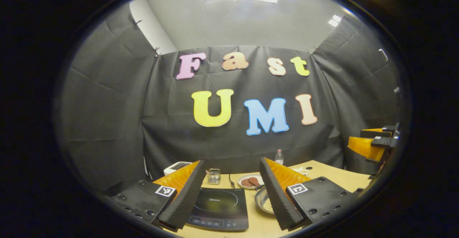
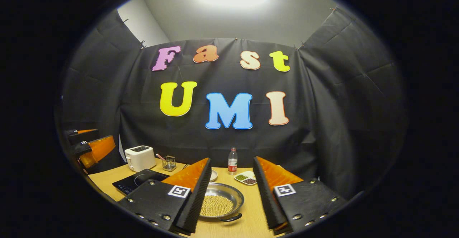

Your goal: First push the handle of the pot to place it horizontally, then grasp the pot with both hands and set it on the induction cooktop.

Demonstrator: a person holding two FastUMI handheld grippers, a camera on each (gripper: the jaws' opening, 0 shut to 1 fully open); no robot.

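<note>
Left gripper view: the left gripper (image 1: pixel 229 195) hangs above the wooden table (image 1: pixel 333 175) with its fingers spread wide and nothing between them. Beyond the gap lies the induction cooktop (image 1: pixel 219 208), flat on the table. The pot (image 1: pixel 264 201) sits just right of the cooktop, apart from it, partly hidden by the right-hand finger (image 1: pixel 278 195). Farther back stand a plate of brown patties (image 1: pixel 250 181), a small wire holder (image 1: pixel 214 176), a toaster (image 1: pixel 175 166) and a bottle (image 1: pixel 279 157) near the wall. The right gripper (image 1: pixel 373 141) appears at the far right edge, raised off the table.

Right gripper view: the right gripper (image 2: pixel 231 195) is likewise open and empty. Between its fingers sits the pot (image 2: pixel 223 199), holding pale round grains, its dark handle (image 2: pixel 231 218) at the near rim. Behind it are a divided dish (image 2: pixel 245 178) and the bottle (image 2: pixel 232 161). To the left lie the cooktop (image 2: pixel 138 181), wire holder (image 2: pixel 168 163) and toaster (image 2: pixel 140 157); the left gripper (image 2: pixel 91 146) shows at the left edge.
</note>
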